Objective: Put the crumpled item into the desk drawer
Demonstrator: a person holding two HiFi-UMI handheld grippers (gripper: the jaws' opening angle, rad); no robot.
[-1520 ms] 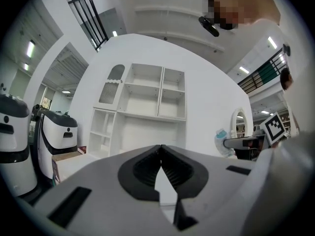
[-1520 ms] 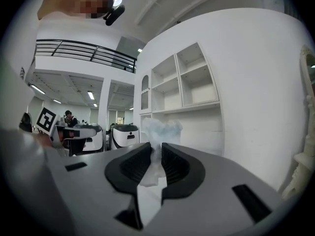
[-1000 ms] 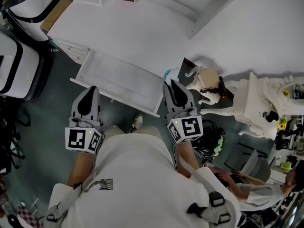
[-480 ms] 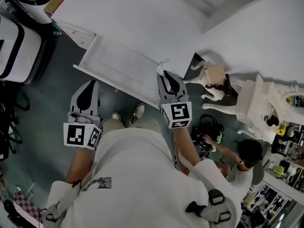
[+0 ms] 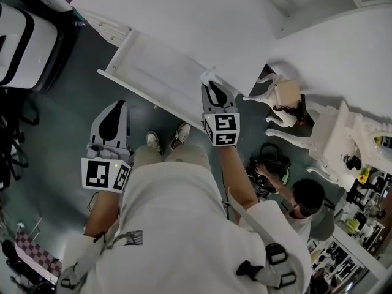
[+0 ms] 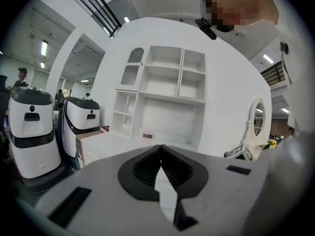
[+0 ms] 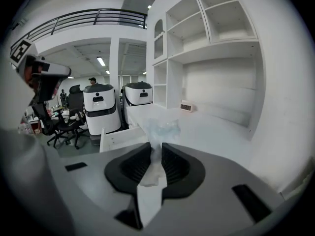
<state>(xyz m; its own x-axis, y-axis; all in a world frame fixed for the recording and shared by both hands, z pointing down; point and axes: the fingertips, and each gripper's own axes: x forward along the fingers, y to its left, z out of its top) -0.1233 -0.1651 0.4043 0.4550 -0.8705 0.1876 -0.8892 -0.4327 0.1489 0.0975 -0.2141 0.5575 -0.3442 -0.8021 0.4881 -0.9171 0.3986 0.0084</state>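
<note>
A crumpled clear plastic item (image 7: 160, 130) sticks up from between the jaws of my right gripper (image 7: 155, 146), which is shut on it. In the head view that right gripper (image 5: 211, 86) hangs over the right end of the open white drawer (image 5: 147, 72), with the crumpled item (image 5: 209, 77) showing at its tip. The drawer (image 7: 120, 136) also appears in the right gripper view, just beyond the item. My left gripper (image 5: 116, 106) is shut and holds nothing, over the dark floor in front of the drawer. Its tips (image 6: 160, 148) meet in the left gripper view.
The white desk top (image 5: 202, 23) lies behind the drawer, with shelves (image 6: 167, 77) above it. Two white machines (image 6: 32, 127) stand at the left. A white ornate stand (image 5: 337, 133) and a small table (image 5: 285, 97) are at the right. A seated person (image 5: 300, 201) is behind me.
My right gripper has moved left and forward with the crumpled item, from beside the drawer's right end to over it. The left gripper has barely moved.
</note>
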